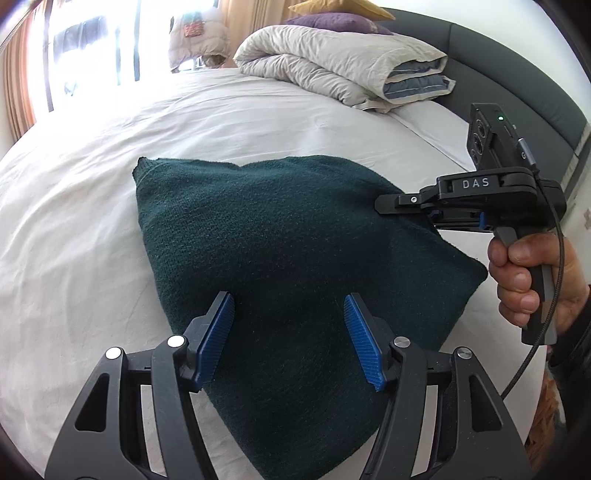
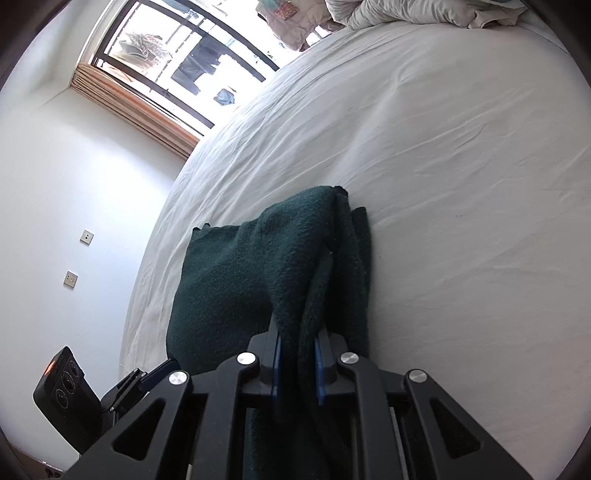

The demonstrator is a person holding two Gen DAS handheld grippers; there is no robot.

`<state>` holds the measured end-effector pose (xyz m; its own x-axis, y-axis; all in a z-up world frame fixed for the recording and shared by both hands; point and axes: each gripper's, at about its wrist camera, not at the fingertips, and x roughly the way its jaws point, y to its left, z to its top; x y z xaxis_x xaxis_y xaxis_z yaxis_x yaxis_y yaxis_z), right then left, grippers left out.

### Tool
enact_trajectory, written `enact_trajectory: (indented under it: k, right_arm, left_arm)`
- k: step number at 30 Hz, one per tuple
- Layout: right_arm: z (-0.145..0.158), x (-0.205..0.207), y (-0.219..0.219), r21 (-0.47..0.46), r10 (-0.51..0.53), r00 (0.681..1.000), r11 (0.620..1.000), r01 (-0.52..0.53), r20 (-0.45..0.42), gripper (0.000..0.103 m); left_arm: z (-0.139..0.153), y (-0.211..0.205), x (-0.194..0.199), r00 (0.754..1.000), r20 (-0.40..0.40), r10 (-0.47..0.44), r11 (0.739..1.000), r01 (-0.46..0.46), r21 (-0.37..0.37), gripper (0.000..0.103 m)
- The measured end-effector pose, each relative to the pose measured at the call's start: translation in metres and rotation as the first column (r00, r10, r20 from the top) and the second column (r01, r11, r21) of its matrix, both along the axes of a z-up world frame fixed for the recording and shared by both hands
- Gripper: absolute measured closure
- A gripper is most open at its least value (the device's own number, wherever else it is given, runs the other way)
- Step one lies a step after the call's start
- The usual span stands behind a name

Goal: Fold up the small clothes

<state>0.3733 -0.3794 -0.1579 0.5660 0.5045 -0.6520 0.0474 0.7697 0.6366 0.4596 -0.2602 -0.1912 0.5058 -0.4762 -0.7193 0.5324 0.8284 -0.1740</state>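
Garment: a dark green knitted sweater (image 1: 288,258) lies on the white bed sheet (image 1: 92,206), near the close edge of the bed, folded into a rough wedge with one ribbed corner pointing to the far left.

Left gripper (image 1: 289,339): it hangs just above the near part of the sweater with its blue ribbed pads (image 1: 218,339) spread wide apart, nothing between them. I cannot tell whether the tips touch the knit.

Right gripper (image 2: 297,365): its two fingers are pressed together on a bunched edge of the sweater, at the garment's right side. In the right wrist view the cloth (image 2: 280,273) rises in a ridge from the sheet (image 2: 461,184) into the clamp, so that side is lifted a little off the bed.

Right hand (image 1: 532,280): bare fingers wrap the grey handle on the right, and a black cable loops down beside it.

Bed: a rolled beige and blue duvet (image 1: 343,62) sits at the far end against a dark grey headboard (image 1: 517,62), with a purple pillow (image 1: 332,22) and a yellow one behind it.

Room: a bright window (image 2: 177,70) with an orange curtain (image 2: 136,110) stands beyond the far left side of the bed, and two wall sockets (image 2: 77,258) show on the white wall.
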Motion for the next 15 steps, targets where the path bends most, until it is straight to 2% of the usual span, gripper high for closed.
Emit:
enact_trajectory:
  k: [3, 7, 10, 15]
  right_arm:
    - [-0.003, -0.001, 0.007, 0.003, 0.000, 1.000, 1.000, 0.000, -0.006, 0.089]
    - [-0.021, -0.012, -0.007, 0.068, -0.047, 0.999, 0.997, 0.047, -0.008, 0.089]
    - [-0.028, -0.015, -0.014, 0.082, -0.060, 0.998, 0.995, 0.060, -0.002, 0.089]
    - [-0.046, -0.014, -0.021, 0.148, -0.089, 0.996, 0.985, 0.089, -0.007, 0.089]
  left_arm:
    - [-0.003, 0.004, -0.002, 1.000, -0.002, 0.000, 1.000, 0.000, -0.001, 0.041]
    - [-0.007, 0.006, -0.008, 1.000, 0.016, -0.027, 1.000, 0.026, 0.009, 0.041]
    - [-0.010, 0.006, -0.009, 0.999, 0.026, -0.034, 0.999, 0.033, 0.029, 0.041]
    - [-0.010, 0.009, -0.016, 0.998, 0.043, -0.036, 0.999, 0.035, 0.022, 0.041]
